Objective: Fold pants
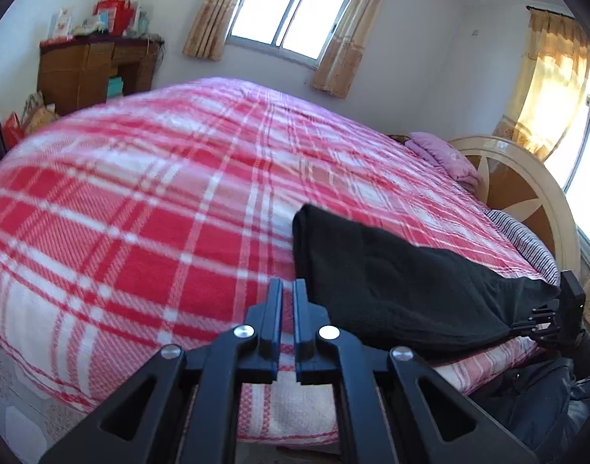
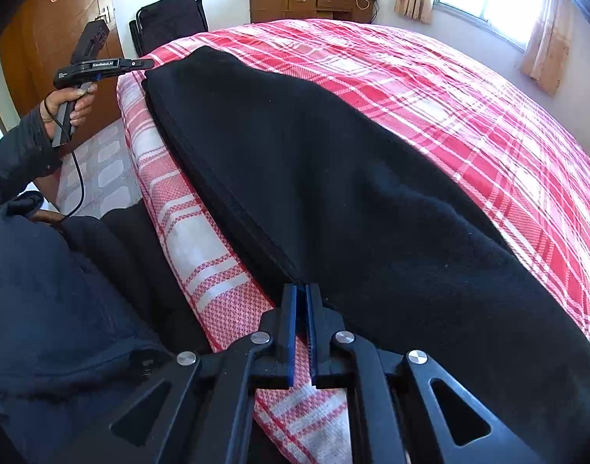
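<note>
Black pants (image 2: 333, 178) lie folded lengthwise along the near edge of a bed with a red and white plaid cover (image 2: 449, 89). They also show in the left wrist view (image 1: 391, 274). My right gripper (image 2: 301, 290) is shut on the pants' near edge at one end. My left gripper (image 1: 288, 286) is nearly shut with nothing between its fingers, just left of the pants' other end. The left gripper also shows in the right wrist view (image 2: 149, 63), touching the far corner of the pants. The right gripper shows in the left wrist view (image 1: 527, 323).
A person in dark clothes (image 2: 55, 290) stands beside the bed. A wooden desk (image 1: 93, 69) with boxes stands against the far wall. A wooden headboard (image 1: 527, 193) and a pink pillow (image 1: 445, 154) are at the bed's right end. A black chair (image 2: 171, 19) stands past the bed's foot.
</note>
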Tool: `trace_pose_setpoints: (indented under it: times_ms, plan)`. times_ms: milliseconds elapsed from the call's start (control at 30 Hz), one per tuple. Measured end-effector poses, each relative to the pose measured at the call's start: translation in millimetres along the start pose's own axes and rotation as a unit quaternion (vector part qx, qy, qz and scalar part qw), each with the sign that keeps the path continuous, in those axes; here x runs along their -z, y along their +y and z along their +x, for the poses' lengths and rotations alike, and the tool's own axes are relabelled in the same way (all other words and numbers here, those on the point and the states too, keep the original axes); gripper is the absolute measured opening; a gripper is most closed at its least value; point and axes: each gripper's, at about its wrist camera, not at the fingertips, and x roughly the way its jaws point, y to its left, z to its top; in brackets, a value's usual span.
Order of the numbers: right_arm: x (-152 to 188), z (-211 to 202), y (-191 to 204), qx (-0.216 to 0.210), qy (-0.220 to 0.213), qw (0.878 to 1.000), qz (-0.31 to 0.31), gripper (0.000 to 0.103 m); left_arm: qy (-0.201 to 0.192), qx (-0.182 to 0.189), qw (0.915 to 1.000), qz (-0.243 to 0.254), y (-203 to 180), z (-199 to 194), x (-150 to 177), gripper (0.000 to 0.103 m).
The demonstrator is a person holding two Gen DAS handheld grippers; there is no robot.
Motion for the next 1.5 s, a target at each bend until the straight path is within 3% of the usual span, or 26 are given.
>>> trace_pose_setpoints:
  times_ms: [133,267,467,633,867,967,1100,1300,1400,1500]
  plan:
    - [3.9,-13.1,-6.3,0.006,-0.01,1.0,0.005,0.006,-0.028,-0.013,0.9986,0.043,-27.6,-6.1,-13.9,0.009]
    - [0.3,-19.3,-18.8,0.014,-0.023,0.999,0.028,0.009,-0.011,0.004,0.9972,0.074,-60.0,18.2,-18.4,0.022]
    - [1.5,-19.6,-22.8,0.013,-0.029,0.998,0.049,0.032,0.072,-0.004,0.9913,0.111,-76.6,58.5,14.0,0.022]
    - [8.8,-19.1,-25.0,0.018,-0.026,0.998,0.054,0.034,0.084,0.026,0.9924,0.085,-65.8,46.2,32.4,0.023]
    - [18.5,-30.6,-41.0,0.034,-0.043,0.994,0.092,0.044,0.094,0.003,0.9899,0.106,-79.0,42.2,33.2,0.023]
    - [21.5,-37.3,-45.6,0.049,-0.044,0.993,0.1,0.045,0.075,-0.007,0.9906,0.114,-91.1,36.4,20.2,0.024]
    - [29.5,-57.9,-55.3,0.069,-0.066,0.988,0.12,0.052,0.053,0.007,0.9894,0.135,-117.6,34.9,-0.7,0.05]
    - [61.0,-106.8,-91.2,0.121,-0.101,0.967,0.2,0.052,0.06,0.066,0.9721,0.217,-196.3,64.9,-12.5,0.053]
    - [85.0,-144.5,-113.7,0.152,-0.124,0.946,0.259,0.052,0.069,0.098,0.9607,0.251,-232.5,82.6,-12.3,0.053]
    - [117.6,-185.1,-138.4,0.162,-0.15,0.916,0.336,0.052,0.073,0.135,0.9488,0.276,-272.5,97.7,-8.5,0.053]
